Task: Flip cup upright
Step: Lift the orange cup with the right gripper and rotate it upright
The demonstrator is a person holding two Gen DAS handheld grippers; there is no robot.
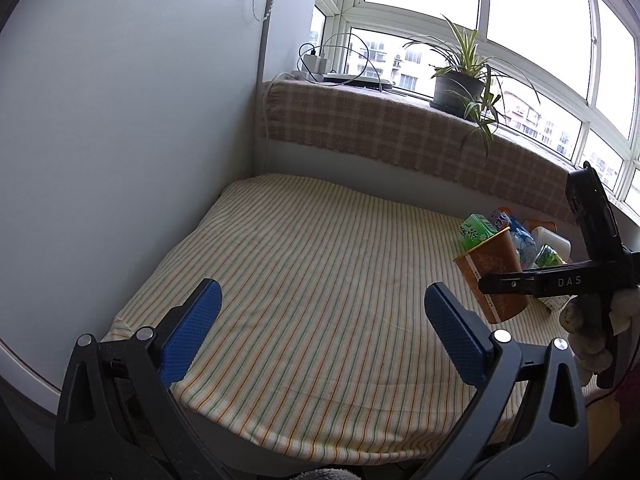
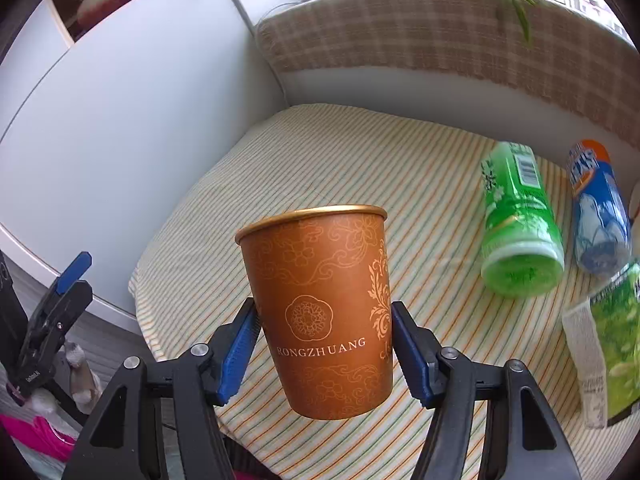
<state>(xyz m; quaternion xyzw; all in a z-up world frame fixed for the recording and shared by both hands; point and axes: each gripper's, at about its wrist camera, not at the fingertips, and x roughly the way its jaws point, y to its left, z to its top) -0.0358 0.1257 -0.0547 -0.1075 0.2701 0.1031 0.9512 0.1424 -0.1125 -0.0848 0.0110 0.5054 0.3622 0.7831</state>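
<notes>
An orange paper cup [image 2: 320,312] with a gold rim and floral print is held mouth-up, clear of the striped cloth [image 2: 360,160]. My right gripper [image 2: 322,312] is shut on the cup, its blue pads pressing the cup's lower sides. The cup also shows in the left wrist view [image 1: 494,276] at the right, tilted, with the right gripper's black body [image 1: 560,280] across it. My left gripper [image 1: 320,320] is open and empty, low over the near part of the cloth [image 1: 320,260].
A green bottle [image 2: 516,228], a blue-and-orange bottle [image 2: 596,216] and a green carton [image 2: 604,348] lie on the cloth at the right. A white wall panel [image 1: 120,140] stands left. A checked-cloth sill [image 1: 380,124] with a potted plant [image 1: 460,88] runs behind.
</notes>
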